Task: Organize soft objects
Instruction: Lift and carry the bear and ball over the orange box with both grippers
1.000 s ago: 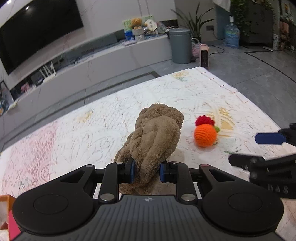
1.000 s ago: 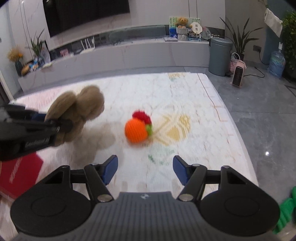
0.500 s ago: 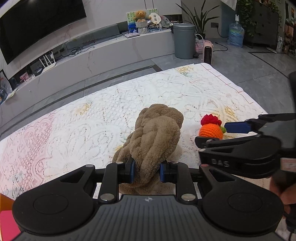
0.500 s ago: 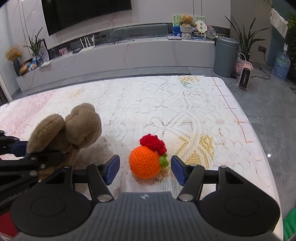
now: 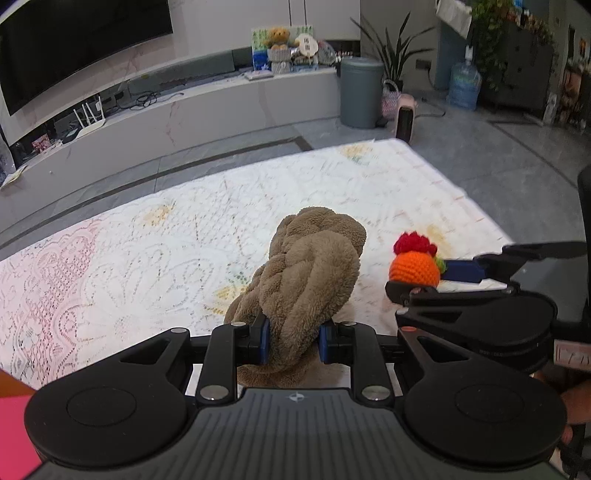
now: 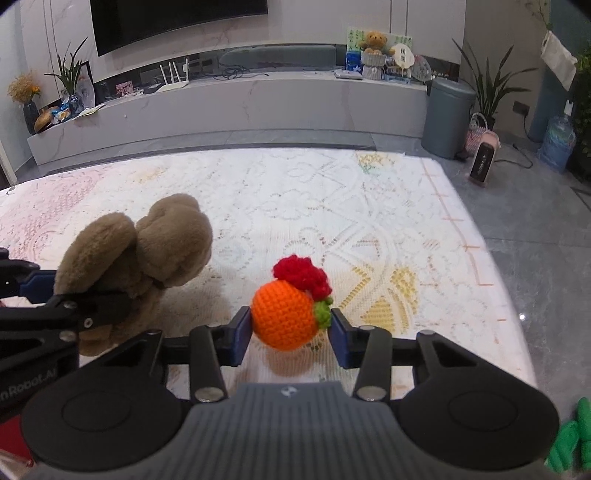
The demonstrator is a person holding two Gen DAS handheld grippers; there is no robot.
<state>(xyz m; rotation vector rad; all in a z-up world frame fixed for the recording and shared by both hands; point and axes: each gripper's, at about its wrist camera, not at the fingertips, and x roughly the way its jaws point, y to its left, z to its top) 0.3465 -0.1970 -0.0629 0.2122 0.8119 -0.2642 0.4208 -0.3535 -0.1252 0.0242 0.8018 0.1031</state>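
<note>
The left tool (image 5: 291, 341) pinches a brown plush (image 5: 310, 273) between its blue pads at the lower centre of the left wrist view, the toy's fur bulging above and below the grip and its body rising toward mid-frame over a white lace-covered tabletop (image 5: 147, 251). In the right wrist view the same plush (image 6: 147, 251) sits at centre left, clamped by the left tool (image 6: 55, 306), which enters from the left edge. The right tool (image 6: 290, 332) occupies the lower centre of that view, its jaws having just been closing around an orange ball (image 6: 284, 314) of crocheted yarn; the left pad touches the ball's side, while the right pad stands at its green leaf tuft, and whether it presses there cannot be told. The ball, topped by a red tuft, rests on the lace cloth just right of the plush and apart from it. From the left wrist view the ball (image 5: 415, 267) appears at centre right, framed by the right tool (image 5: 443, 278), which reaches in from the right edge, with part of a hand (image 5: 572, 406) at the lower right. Behind the tabletop, a long low cabinet (image 6: 258, 107) crosses the upper frame under a dark screen (image 6: 166, 18); a small teddy bear (image 6: 375, 40) sits on it at upper right, near a grey bin (image 6: 447, 118) on the floor.
</note>
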